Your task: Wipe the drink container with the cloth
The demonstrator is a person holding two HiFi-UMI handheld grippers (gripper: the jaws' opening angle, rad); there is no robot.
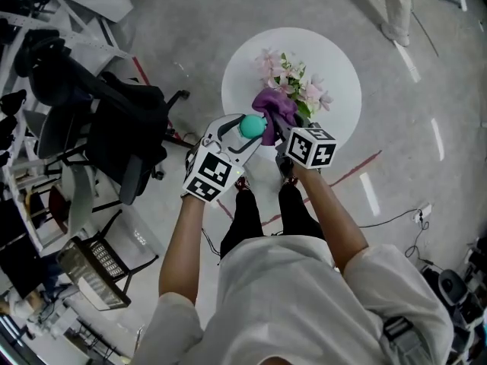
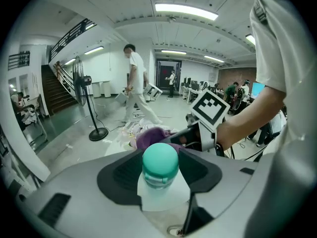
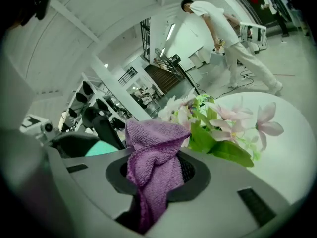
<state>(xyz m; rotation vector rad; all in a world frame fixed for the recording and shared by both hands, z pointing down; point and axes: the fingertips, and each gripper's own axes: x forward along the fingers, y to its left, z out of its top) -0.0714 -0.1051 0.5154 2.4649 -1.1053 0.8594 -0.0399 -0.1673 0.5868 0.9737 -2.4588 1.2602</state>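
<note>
bottle (image 2: 160, 163) body hidden, cloth (image 3: 151, 170) end apparently buried

Office hall — staircase (image 2: 57, 90), strip lights (image 2: 185, 11), swivel chair (image 1: 114, 124).

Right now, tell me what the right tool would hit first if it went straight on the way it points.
Most likely the flowers on the white table, just beyond the purple cloth the right tool holds; depth is hard to judge.
</note>
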